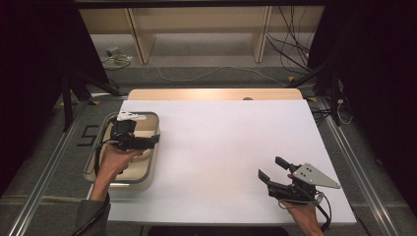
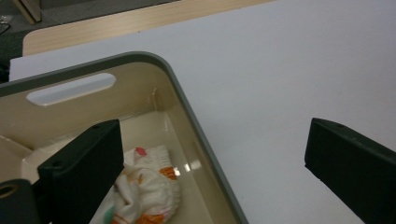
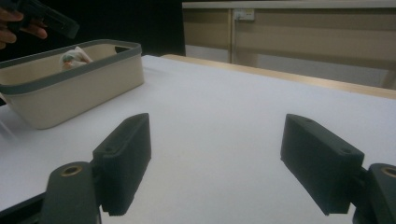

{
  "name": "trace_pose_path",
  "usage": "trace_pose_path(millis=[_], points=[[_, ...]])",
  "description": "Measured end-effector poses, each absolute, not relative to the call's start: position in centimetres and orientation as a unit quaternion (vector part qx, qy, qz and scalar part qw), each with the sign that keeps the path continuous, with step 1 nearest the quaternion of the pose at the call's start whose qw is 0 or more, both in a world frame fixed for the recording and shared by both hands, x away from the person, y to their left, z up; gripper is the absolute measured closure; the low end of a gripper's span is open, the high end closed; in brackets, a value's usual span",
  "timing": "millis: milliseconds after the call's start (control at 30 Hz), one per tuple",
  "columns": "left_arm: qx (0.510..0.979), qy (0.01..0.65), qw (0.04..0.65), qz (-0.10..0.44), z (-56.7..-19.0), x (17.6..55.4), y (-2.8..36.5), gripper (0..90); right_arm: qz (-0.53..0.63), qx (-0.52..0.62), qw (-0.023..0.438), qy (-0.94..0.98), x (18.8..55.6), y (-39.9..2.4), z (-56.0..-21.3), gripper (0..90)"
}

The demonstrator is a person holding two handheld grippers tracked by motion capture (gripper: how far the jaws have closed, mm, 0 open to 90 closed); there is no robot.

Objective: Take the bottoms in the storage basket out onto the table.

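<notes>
From the high view, the left gripper (image 1: 132,140) hangs over the cream plastic bin with a grey rim (image 1: 153,162) at the nine o'clock edge of the smooth white tabletop (image 1: 221,147). The right gripper (image 1: 273,171) rests at about four o'clock, jaws spread and holding nothing.

In the left gripper view, the jaws stand wide apart and empty, one inside the bin, the other over the tabletop. The crumpled white cloth with orange and green print (image 2: 149,189) lies on the bin's glossy floor at six o'clock, soft and bunched. To lift it well, I judge both jaws should shift inside the wall, drop onto a thick fold and pinch deep.

In the right gripper view, the matte black jaws gape over bare tabletop; the bin (image 3: 70,88) sits at ten o'clock, cloth (image 3: 72,58) peeking above its rounded rim.
</notes>
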State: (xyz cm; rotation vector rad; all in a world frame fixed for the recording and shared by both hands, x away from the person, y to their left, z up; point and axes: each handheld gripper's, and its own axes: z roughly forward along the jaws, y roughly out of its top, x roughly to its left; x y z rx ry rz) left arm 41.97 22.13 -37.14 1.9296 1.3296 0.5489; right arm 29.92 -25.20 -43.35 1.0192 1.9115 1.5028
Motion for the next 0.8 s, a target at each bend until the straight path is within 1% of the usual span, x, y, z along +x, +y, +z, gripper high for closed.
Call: trace_pose_path(millis=[167,233,400,467,600,667,700,733,767,800], points=[[0.744,0.533,0.345,0.21,-36.8,42.9,23.3,4.6,0.552,0.372,0.251,0.703,30.0,-25.2,-43.4,25.4],[0.747,0.543,0.325,0.206,-36.9,43.5,24.0,4.9,0.55,0.374,0.249,0.703,30.0,-25.2,-43.4,25.4],[0.742,0.564,0.301,0.199,-37.4,44.4,24.9,5.1,0.551,0.374,0.248,0.703,30.0,-25.2,-43.4,25.4],[0.739,0.569,0.301,0.197,-37.5,44.5,25.0,5.1,0.551,0.373,0.248,0.704,30.0,-25.2,-43.4,25.4],[0.734,0.584,0.288,0.191,-38.2,45.1,25.4,5.1,0.55,0.373,0.247,0.705,30.0,-25.1,-43.5,25.4],[0.725,0.595,0.292,0.186,-39.2,45.1,25.7,5.2,0.55,0.373,0.246,0.705,30.0,-25.1,-43.5,25.4],[0.728,0.601,0.281,0.172,-39.7,45.4,25.8,5.3,0.55,0.374,0.246,0.706,30.0,-25.1,-43.5,25.4],[0.728,0.601,0.281,0.172,-39.7,45.4,25.8,5.3,0.551,0.373,0.246,0.705,30.0,-25.1,-43.5,25.4],[0.727,0.608,0.261,0.181,-40.1,45.6,25.8,5.6,0.552,0.373,0.245,0.705,30.0,-25.1,-43.5,25.4],[0.727,0.608,0.261,0.181,-40.1,45.6,25.8,6.3,0.551,0.372,0.245,0.706,30.0,-25.1,-43.4,25.4]])
